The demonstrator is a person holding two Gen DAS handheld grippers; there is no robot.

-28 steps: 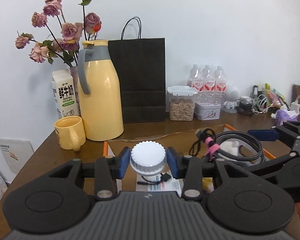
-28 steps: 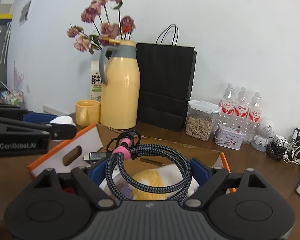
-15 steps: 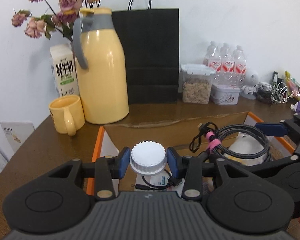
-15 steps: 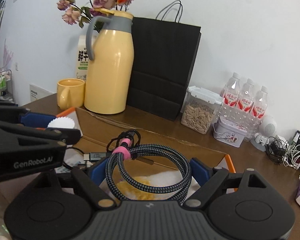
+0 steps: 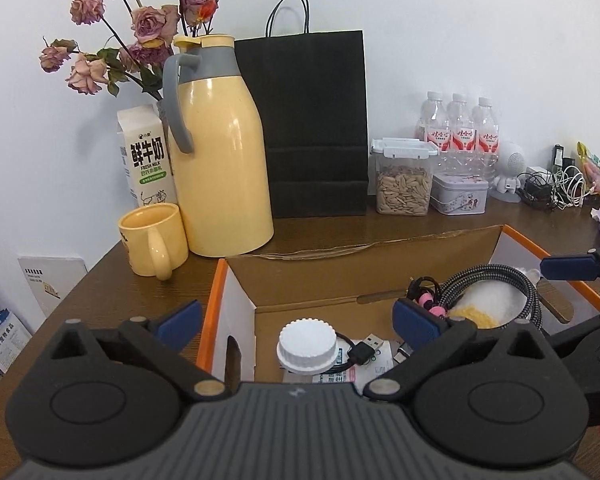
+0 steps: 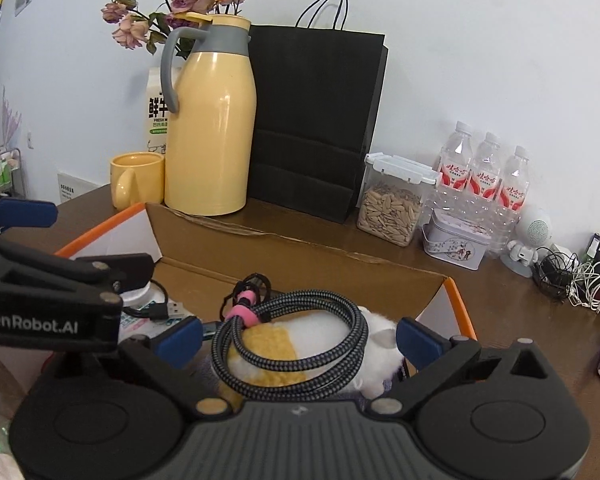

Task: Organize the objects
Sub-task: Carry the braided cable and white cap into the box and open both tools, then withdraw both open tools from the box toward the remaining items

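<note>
An open cardboard box (image 5: 212, 312) with orange edges sits on the brown table. My left gripper (image 5: 298, 320) hangs over its left half, jaws opening wide. A white-capped bottle (image 5: 307, 346) rests on the box floor between and below the pads, untouched. My right gripper (image 6: 299, 340) is over the right half, jaws also opening. A coiled braided cable (image 6: 292, 344) with a pink tie lies between its pads on a white and yellow plush toy (image 6: 320, 336), and the pads are clear of it. In the left wrist view the cable (image 5: 492, 288) lies at the right.
Behind the box stand a yellow thermos jug (image 5: 220, 168), a yellow mug (image 5: 154, 236), a milk carton (image 5: 146, 160), a black paper bag (image 5: 312, 128), a seed jar (image 5: 402, 184), a tin (image 5: 458, 194) and three water bottles (image 5: 460, 136). Tangled chargers (image 5: 556, 188) lie far right.
Both grippers have opened. The left one let go of the white-capped bottle, which now sits down in the box. The right one let go of the cable coil, now resting on the plush.
</note>
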